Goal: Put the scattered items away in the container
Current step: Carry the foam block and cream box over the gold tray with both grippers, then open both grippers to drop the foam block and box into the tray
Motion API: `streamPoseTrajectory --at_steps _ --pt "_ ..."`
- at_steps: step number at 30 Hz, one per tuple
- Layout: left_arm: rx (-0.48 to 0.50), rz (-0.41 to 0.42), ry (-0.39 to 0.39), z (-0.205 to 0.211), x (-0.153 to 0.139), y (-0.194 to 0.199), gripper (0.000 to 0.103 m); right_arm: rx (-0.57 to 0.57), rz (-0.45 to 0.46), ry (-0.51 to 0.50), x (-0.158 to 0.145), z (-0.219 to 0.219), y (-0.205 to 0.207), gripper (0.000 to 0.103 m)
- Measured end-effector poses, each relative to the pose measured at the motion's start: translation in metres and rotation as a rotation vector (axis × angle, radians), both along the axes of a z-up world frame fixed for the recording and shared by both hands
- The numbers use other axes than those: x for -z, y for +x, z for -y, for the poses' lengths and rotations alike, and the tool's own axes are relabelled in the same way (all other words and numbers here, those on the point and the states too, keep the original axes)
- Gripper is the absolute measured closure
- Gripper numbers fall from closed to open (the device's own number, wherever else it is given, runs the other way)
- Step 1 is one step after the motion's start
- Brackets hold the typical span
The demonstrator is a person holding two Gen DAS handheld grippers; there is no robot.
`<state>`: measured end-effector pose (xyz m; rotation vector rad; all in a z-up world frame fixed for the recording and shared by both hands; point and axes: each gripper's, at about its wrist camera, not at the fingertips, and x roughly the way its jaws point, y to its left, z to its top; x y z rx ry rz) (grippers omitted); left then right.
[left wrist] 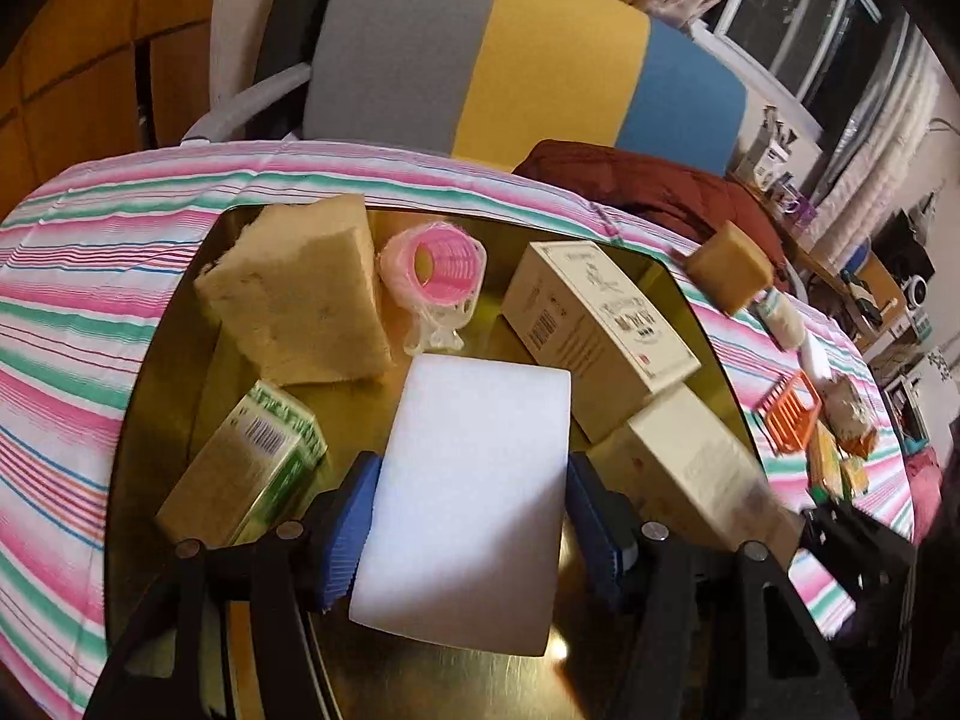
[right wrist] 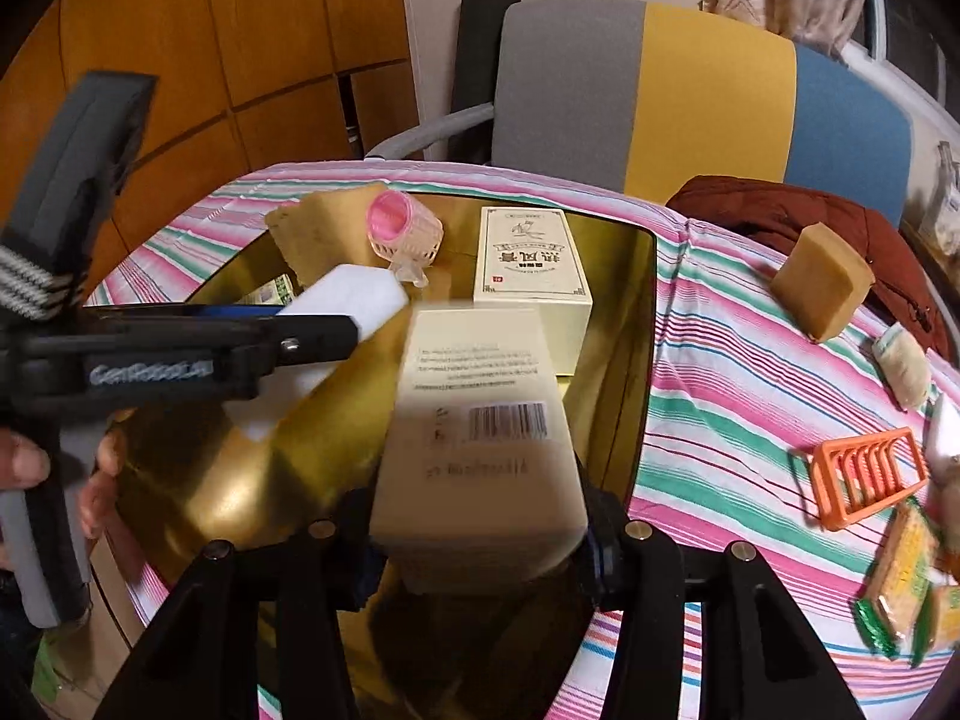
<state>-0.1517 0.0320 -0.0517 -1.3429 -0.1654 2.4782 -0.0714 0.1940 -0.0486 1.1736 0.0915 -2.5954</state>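
Observation:
A gold tin container [left wrist: 180,324] [right wrist: 636,300] sits on the striped cloth. In it lie a large tan sponge [left wrist: 300,294], a pink hair roller [left wrist: 435,267] [right wrist: 399,231], a green box [left wrist: 258,468] and a cream box with print [left wrist: 594,315] [right wrist: 528,258]. My left gripper [left wrist: 471,516] [right wrist: 360,324] is shut on a white foam block [left wrist: 474,492] [right wrist: 354,300], held over the container. My right gripper [right wrist: 480,540] is shut on a cream barcode box [right wrist: 480,438] [left wrist: 696,468], also over the container.
On the cloth to the right lie a small tan sponge [right wrist: 822,282] [left wrist: 729,267], an orange rack [right wrist: 864,477] [left wrist: 789,411], a wrapped roll [right wrist: 903,366] and snack packets [right wrist: 900,576]. A dark red jacket [right wrist: 798,216] and a striped chair [right wrist: 660,96] stand behind.

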Motion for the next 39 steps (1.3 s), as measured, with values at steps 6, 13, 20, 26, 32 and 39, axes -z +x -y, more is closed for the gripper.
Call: streamPoseTrajectory --at_steps 6,13,20,26,32,39 --pt "0.011 0.079 -0.012 -0.012 0.017 -0.02 0.039 0.008 -0.032 -0.007 -0.003 0.0 0.008 0.05" --pt "-0.019 0.042 0.041 0.001 0.006 -0.015 0.037 -0.035 -0.067 -0.129 -0.019 -0.009 0.028 0.05" --pt "-0.073 -0.043 0.084 0.027 -0.009 0.009 0.037 -0.121 -0.084 -0.132 -0.025 0.012 0.037 0.068" --pt "-0.068 -0.092 0.115 0.042 -0.017 0.036 0.037 -0.238 -0.046 -0.157 -0.024 0.029 0.033 0.069" --pt "-0.047 -0.1 0.137 0.043 -0.014 0.05 0.037 -0.248 -0.053 -0.128 -0.026 0.026 0.04 0.069" --pt "-0.045 -0.105 0.148 0.047 -0.012 0.061 0.037 -0.317 0.003 -0.142 -0.014 0.017 0.053 0.069"
